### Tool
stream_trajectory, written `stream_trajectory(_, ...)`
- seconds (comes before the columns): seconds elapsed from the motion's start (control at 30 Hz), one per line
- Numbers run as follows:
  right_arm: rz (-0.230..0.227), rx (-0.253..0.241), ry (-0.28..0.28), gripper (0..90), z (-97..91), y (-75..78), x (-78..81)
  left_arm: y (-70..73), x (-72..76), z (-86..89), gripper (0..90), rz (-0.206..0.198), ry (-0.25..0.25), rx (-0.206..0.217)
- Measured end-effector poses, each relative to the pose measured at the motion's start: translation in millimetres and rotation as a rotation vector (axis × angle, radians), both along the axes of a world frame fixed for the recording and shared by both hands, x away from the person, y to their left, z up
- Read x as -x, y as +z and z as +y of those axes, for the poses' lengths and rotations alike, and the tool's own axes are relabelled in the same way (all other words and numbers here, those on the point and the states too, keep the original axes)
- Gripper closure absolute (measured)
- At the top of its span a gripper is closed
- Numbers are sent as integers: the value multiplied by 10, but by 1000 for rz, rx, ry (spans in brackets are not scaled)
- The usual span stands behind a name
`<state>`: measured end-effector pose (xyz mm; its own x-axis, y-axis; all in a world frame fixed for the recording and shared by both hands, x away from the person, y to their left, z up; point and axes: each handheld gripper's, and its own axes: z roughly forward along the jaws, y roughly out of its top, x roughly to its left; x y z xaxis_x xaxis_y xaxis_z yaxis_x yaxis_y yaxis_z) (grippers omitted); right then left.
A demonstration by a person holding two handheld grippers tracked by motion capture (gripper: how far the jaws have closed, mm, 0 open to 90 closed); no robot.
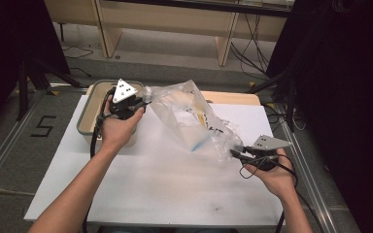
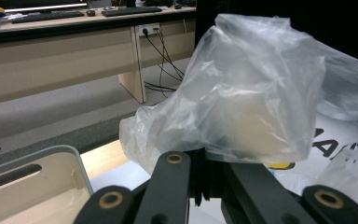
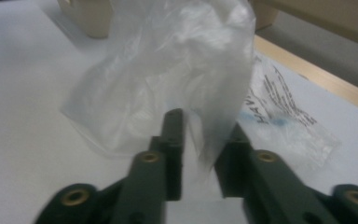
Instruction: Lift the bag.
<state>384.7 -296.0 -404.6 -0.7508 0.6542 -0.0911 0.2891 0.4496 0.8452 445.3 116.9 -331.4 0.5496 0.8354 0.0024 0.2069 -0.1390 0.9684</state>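
White board (image 1: pixel 141 189) covers the table, and on it we work with a clear plastic bag (image 1: pixel 189 119), which hangs stretched between our two tongs above the middle of the board. Our left gripper (image 1: pixel 143 103) has its jaws fully closed on the upper corner of the bag, near the far left edge. Our right gripper (image 1: pixel 234 153) is low at the right side; a fold of the film stands between its jaws, with a small gap remaining, and we cannot tell if the pads already press it. Near the bag, the front half of the board is free for moving. A beige bin (image 1: pixel 85 124) stands at the left edge, partly hidden behind our left hand (image 1: pixel 119 128). Black printed letters on the film are too blurred to read.
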Motion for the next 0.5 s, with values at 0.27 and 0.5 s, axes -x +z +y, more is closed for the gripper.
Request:
stream_trajectory(0.27, -61, -136, 13, 900, -103, 336, 90, 70, 87, 37, 890, -22, -2, 12)
stream_trajectory(0.5, -124, -224, -3, 900, -143, 664, 120, 242, 202, 65, 890, -56, -4, 40)
